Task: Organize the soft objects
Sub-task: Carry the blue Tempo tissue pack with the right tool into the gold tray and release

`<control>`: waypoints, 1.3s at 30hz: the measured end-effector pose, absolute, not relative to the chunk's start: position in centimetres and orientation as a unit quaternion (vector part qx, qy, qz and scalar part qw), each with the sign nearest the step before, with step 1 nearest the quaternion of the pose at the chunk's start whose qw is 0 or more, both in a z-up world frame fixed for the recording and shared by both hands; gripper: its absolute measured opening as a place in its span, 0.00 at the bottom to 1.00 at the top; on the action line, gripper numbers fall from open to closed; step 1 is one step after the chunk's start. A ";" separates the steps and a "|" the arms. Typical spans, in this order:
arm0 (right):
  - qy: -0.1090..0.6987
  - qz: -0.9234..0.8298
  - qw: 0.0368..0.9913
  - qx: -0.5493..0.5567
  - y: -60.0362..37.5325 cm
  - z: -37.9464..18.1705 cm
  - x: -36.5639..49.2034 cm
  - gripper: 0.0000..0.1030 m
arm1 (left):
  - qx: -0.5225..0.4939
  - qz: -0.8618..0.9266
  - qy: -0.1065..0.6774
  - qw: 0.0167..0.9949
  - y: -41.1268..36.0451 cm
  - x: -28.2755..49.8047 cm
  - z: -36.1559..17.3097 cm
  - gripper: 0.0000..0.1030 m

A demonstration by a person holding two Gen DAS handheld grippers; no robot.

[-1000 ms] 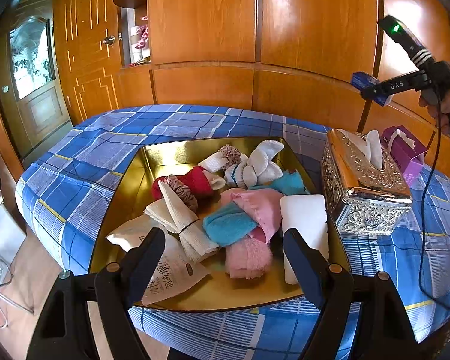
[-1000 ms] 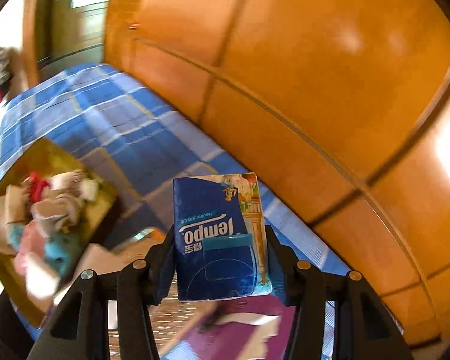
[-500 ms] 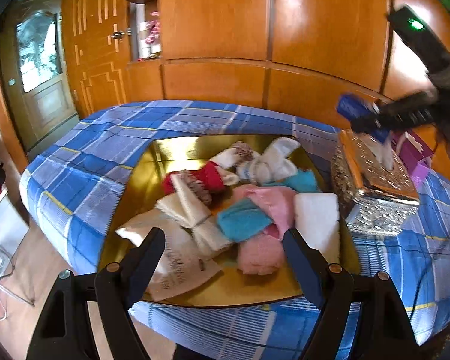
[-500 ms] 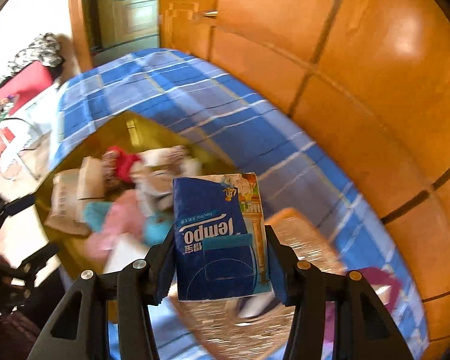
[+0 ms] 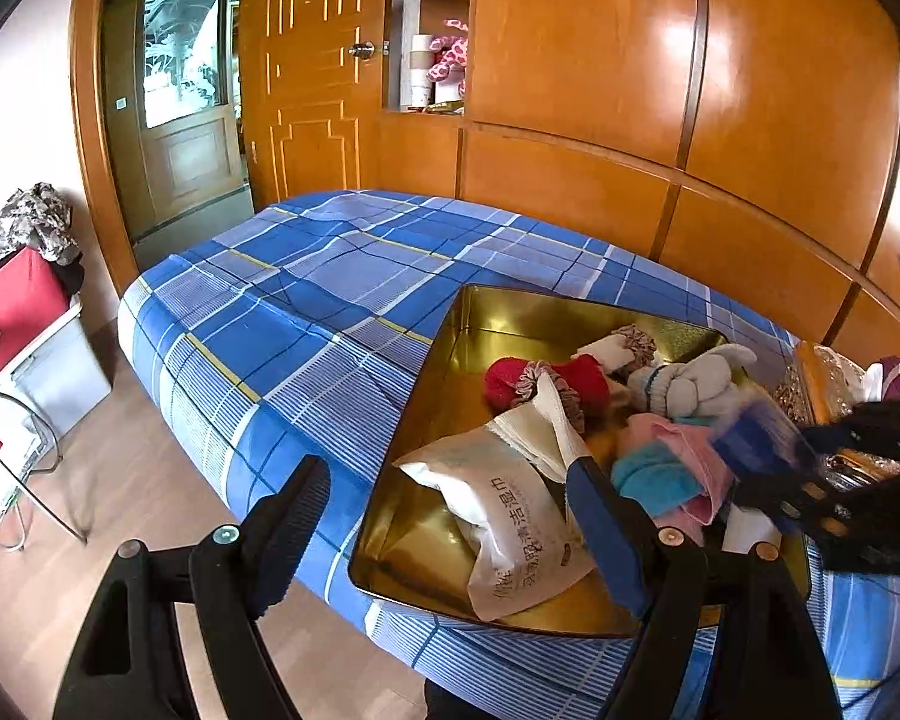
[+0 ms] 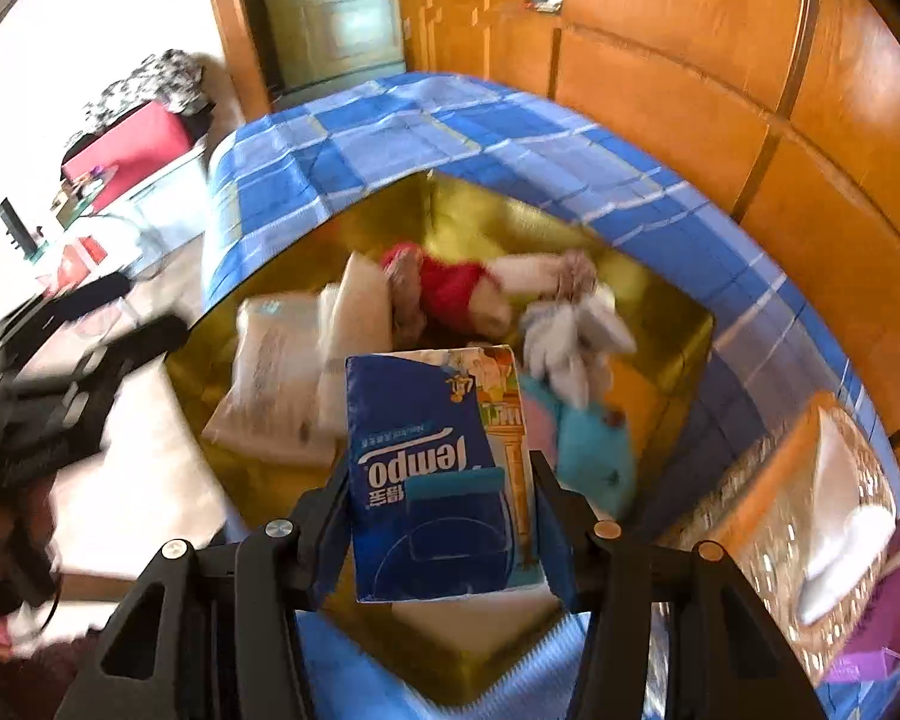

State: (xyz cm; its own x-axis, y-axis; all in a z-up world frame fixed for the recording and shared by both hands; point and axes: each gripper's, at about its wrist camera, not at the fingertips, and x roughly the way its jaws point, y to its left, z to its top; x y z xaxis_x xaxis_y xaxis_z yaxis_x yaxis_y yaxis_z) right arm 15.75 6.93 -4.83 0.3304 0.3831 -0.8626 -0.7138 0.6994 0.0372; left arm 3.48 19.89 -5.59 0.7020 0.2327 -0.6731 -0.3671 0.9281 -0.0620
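A gold tray (image 5: pixel 432 396) on the blue checked bedspread holds soft things: a white wet-wipe pack (image 5: pixel 510 528), a red sock roll (image 5: pixel 585 378), a grey-white sock bundle (image 5: pixel 690 384), pink (image 5: pixel 684 438) and teal (image 5: pixel 654 477) cloths. My left gripper (image 5: pixel 450 519) is open and holds nothing; it hangs over the tray's near left corner. My right gripper (image 6: pixel 444 516) is shut on a blue Tempo tissue pack (image 6: pixel 426 480), held above the tray (image 6: pixel 462 204). In the left wrist view that pack (image 5: pixel 756 438) is a blur over the tray's right side.
An ornate silver tissue box (image 6: pixel 810 480) and a purple box (image 6: pixel 894 570) stand right of the tray. Wooden wall panels run behind the bed. Bare bedspread (image 5: pixel 330 276) lies left of the tray. A red box (image 5: pixel 12 300) and a glass table stand on the floor.
My right gripper has carried the blue pack from beside the wall, down and over the tray. My left gripper swung left, so the tray now lies to the right in its view.
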 end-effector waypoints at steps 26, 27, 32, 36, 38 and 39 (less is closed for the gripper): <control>0.448 0.263 0.844 -0.136 9.6 -7.2 20.1 0.64 | -0.086 0.152 0.352 0.919 17.8 3.8 -5.9 0.85; 0.445 0.266 0.845 -0.132 9.5 -6.9 19.9 0.67 | -0.085 0.153 0.351 0.920 17.7 3.7 -5.8 0.85; 0.422 0.273 0.854 -0.139 8.2 -5.2 17.7 0.68 | -0.085 0.154 0.348 0.921 17.7 3.7 -5.7 0.87; 0.417 0.269 0.856 -0.142 7.1 -5.5 16.3 0.68 | -0.085 0.154 0.348 0.921 17.6 3.7 -5.7 0.87; 0.421 0.263 0.855 -0.152 7.2 -6.3 16.3 0.68 | -0.085 0.154 0.349 0.921 17.5 3.7 -5.7 0.87; 0.425 0.260 0.853 -0.155 7.3 -6.7 16.4 0.68 | -0.085 0.153 0.349 0.921 17.4 3.7 -5.7 0.87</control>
